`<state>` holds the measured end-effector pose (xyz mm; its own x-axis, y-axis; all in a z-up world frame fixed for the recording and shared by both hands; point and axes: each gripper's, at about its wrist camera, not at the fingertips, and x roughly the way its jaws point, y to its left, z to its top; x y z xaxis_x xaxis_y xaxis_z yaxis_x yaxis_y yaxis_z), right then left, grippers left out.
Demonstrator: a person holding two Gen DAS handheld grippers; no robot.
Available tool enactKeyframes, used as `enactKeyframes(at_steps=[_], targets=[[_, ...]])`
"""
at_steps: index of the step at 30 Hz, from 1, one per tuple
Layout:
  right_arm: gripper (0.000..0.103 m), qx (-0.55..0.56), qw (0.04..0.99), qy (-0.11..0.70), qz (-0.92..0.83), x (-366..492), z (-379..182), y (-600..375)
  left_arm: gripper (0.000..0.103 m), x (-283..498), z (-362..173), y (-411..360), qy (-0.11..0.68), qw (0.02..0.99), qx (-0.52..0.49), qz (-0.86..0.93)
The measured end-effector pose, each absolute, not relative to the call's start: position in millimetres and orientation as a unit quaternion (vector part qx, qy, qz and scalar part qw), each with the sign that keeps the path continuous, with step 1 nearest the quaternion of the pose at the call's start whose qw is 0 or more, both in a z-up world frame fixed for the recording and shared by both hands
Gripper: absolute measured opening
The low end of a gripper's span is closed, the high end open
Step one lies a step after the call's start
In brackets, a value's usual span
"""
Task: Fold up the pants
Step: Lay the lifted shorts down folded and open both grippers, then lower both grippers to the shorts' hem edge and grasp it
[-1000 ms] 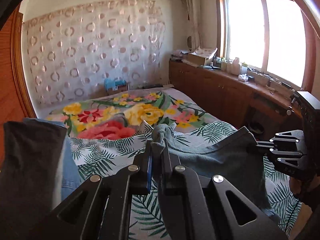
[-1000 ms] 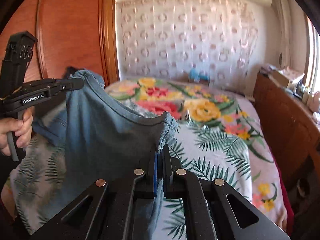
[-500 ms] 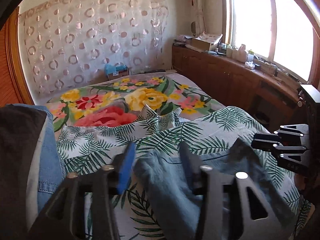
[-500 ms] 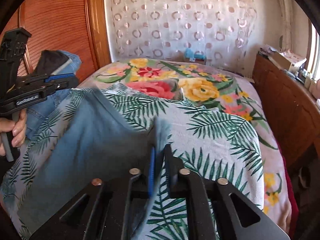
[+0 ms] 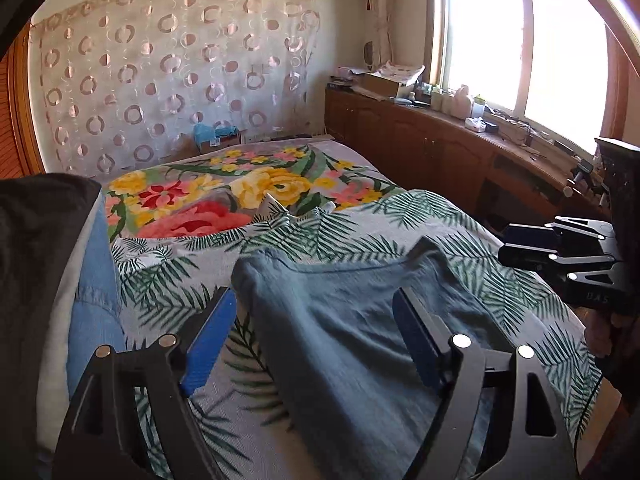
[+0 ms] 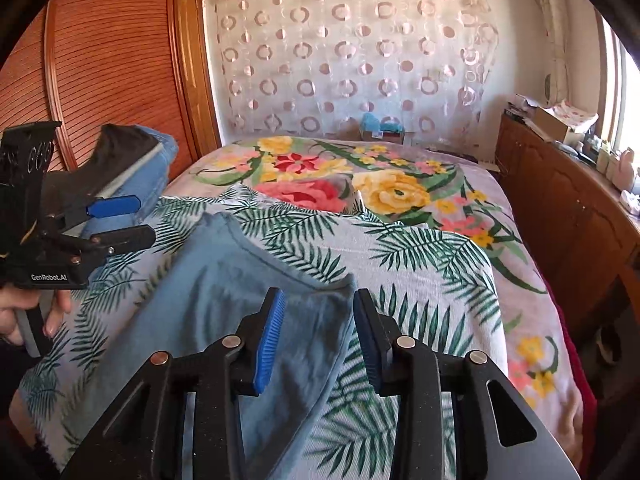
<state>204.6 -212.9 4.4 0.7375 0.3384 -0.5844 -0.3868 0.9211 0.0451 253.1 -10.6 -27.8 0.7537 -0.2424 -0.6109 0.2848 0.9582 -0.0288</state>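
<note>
The blue-grey pants (image 5: 344, 320) lie folded and flat on the leaf-print sheet (image 5: 360, 236) of the bed. My left gripper (image 5: 314, 294) hovers over their far left corner, its jaws opening wide, and the cloth below is untouched by the blue pads (image 5: 208, 332). In the right wrist view the pants (image 6: 216, 296) run off to the lower left. My right gripper (image 6: 318, 296) straddles their far right corner with its jaws opening, pads clear of the cloth. Each gripper shows in the other's view: the right gripper (image 5: 532, 244) and the left gripper (image 6: 140, 220).
A stack of folded clothes (image 6: 132, 160), dark cloth over denim, stands at the bed's left edge by the wooden wardrobe (image 6: 112, 72). A floral blanket (image 6: 360, 184) covers the far half of the bed. A low wooden cabinet (image 5: 420, 140) with clutter runs under the window on the right.
Both grippers held the pants' edge up, shut on it. They have lowered it onto the bed, opened and let go; the pants now lie flat.
</note>
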Motion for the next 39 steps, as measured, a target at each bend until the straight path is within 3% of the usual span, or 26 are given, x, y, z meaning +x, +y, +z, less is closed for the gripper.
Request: enactKeyframes(at_steps=[26, 34, 39], targets=[[0.038, -0.013, 0.922, 0.338, 0.19, 81, -17, -238, 0.081, 114, -69, -20, 0.35, 0.924, 0.016, -0.151], [0.038, 0.003, 0.915, 0.355, 0.191, 82, -26, -237, 0.053, 103, -89, -23, 0.374, 0.913, 0.008, -0.16], [0.038, 0.004, 0.91, 0.367, 0.192, 85, -31, -238, 0.049, 99, -100, -25, 0.393, 0.906, 0.008, -0.158]])
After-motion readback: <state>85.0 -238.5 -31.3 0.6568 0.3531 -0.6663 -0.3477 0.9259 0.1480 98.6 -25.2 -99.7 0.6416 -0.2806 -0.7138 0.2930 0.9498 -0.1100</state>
